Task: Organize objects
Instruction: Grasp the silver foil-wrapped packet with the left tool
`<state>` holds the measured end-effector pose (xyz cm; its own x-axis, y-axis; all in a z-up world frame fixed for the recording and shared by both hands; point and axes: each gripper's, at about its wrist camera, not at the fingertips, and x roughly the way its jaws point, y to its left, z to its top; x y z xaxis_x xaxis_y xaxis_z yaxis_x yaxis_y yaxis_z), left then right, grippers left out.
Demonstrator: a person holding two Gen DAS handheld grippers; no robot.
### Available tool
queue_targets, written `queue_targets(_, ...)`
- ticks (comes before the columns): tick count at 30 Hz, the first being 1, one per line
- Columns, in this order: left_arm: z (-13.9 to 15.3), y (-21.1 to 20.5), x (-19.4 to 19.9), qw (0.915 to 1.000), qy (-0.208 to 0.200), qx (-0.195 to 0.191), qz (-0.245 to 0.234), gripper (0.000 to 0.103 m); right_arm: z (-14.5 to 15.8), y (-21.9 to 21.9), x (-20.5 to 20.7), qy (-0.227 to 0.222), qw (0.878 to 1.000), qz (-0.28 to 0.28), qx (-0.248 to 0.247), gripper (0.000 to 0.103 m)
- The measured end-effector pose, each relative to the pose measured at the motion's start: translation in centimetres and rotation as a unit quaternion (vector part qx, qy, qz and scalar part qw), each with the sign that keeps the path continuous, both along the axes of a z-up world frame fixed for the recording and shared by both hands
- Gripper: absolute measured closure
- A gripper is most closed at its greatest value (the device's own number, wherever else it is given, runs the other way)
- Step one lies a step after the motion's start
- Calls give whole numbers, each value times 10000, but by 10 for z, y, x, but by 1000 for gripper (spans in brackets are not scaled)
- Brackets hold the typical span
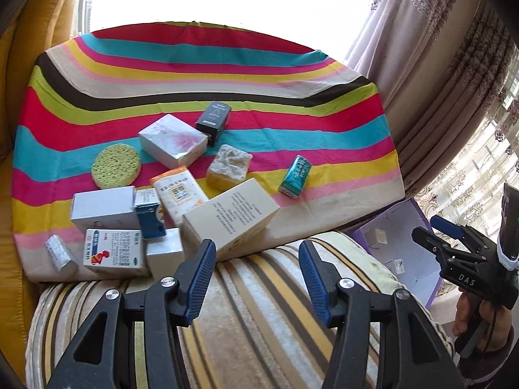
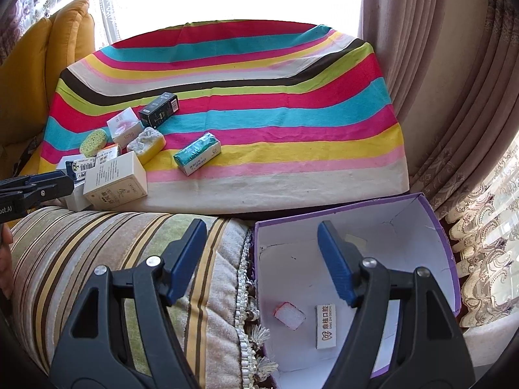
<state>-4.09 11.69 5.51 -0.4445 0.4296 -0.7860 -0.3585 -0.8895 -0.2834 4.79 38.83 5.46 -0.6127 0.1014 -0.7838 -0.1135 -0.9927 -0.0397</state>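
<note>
Both hand-held grippers empty: left point(image 1: 256, 253) part-open, right point(image 2: 262, 233) wider, over purple box point(image 2: 447, 246).

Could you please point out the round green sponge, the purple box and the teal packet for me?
round green sponge point(image 1: 116, 166): left wrist view, centre of its top face.
purple box point(image 2: 436, 227): right wrist view, far right wall.
teal packet point(image 2: 197, 153): right wrist view, middle of its glittery top.

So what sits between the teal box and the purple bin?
Nothing: in the right wrist view, only bare striped cloth runs from the teal box to the table's near edge, and the purple bin stands just below that edge.
</note>
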Motion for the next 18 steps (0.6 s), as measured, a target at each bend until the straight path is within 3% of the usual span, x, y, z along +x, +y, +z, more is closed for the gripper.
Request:
queue_targets(10, -5, -82, -6, 9983, -87, -103, 564, 48, 1, -44, -13, -88, 9985, 542, -36, 29)
queue_targets(18, -18, -127, -17, 9959, -186, -696, 549, 40, -2, -83, -25, -230, 9942, 1044, -117, 28)
